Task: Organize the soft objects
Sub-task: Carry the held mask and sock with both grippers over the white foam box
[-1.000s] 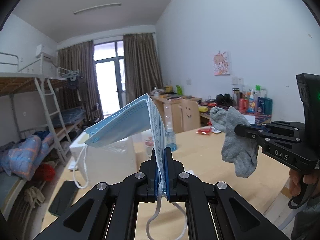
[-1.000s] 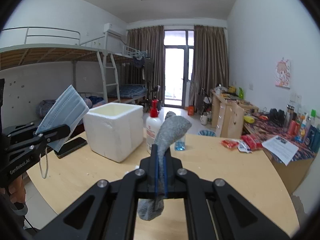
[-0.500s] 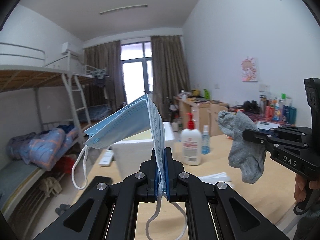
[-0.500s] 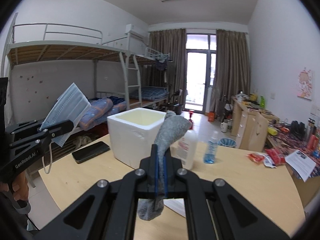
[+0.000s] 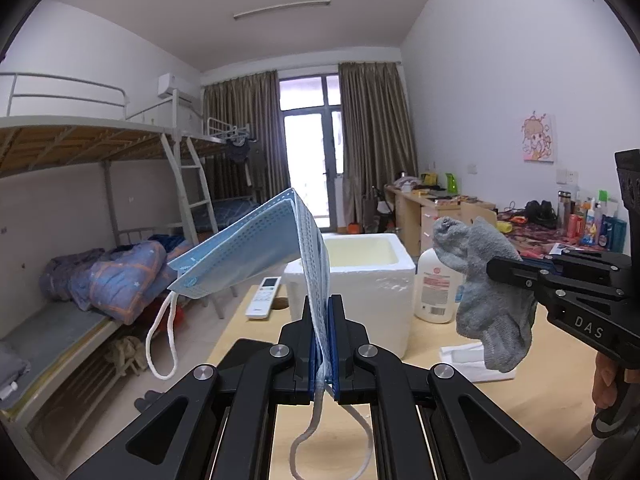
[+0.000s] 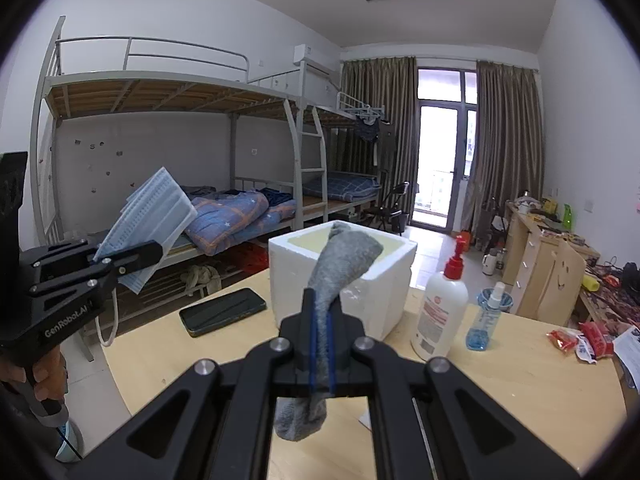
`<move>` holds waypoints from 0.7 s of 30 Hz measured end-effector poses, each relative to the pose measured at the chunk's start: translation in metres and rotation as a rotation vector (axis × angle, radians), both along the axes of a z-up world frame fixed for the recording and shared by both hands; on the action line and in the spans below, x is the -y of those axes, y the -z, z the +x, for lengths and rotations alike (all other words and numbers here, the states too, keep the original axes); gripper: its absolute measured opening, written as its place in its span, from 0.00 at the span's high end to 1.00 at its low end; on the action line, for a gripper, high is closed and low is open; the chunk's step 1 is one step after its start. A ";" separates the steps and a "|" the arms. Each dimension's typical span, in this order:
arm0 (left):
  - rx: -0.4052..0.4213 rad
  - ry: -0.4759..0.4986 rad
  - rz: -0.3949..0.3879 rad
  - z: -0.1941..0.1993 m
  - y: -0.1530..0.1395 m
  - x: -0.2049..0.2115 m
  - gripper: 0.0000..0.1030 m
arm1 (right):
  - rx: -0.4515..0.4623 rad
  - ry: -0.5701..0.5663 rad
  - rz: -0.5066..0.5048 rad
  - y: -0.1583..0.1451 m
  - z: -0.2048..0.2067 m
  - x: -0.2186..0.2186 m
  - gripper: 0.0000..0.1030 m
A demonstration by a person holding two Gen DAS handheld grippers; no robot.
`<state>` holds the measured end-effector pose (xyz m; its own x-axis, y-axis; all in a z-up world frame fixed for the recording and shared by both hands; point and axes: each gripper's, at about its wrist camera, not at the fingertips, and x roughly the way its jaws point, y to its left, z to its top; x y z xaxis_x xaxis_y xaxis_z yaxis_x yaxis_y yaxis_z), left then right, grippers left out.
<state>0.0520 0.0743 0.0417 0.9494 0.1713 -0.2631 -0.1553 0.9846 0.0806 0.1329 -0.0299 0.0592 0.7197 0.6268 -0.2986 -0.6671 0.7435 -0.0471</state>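
A: What does the left gripper (image 5: 325, 312) hold?

B: Its jaws are pressed together on a blue surgical mask (image 5: 256, 252), pinched near one short edge. The mask rises from the centre of the left wrist view and folds over toward the left, and its white ear loop (image 5: 162, 340) dangles at lower left. Gripping by the edge probably leaves the body of the mask free to drop cleanly once the jaws part.

A: And the right gripper (image 6: 320, 320)?

B: It is clamped on a grey sock (image 6: 340, 264). In the right wrist view the sock stands up from between the jaws at centre frame, with its other end hanging out below them. In the left wrist view the same sock droops at right of centre.

A: Where does all this seem to be headed?

B: Most likely the white foam box (image 5: 384, 276), open-topped, standing on the wooden table (image 6: 500, 392) just beyond both grippers. Both items are held up in the air, above the table and short of the box rim, which suits carrying them over the wall and letting go inside.

A: Anything near the box to mind?

B: A lotion pump bottle (image 6: 442, 316) stands just beside the box, right of centre, with a small blue spray bottle (image 6: 486, 320) beyond it. A dark phone (image 6: 222, 310) lies on the table to the box's left. The sock side has the less room.
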 end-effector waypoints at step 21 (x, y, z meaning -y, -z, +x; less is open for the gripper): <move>0.011 0.064 -0.027 0.032 -0.011 -0.015 0.95 | -0.017 0.016 -0.025 -0.012 0.029 -0.023 0.94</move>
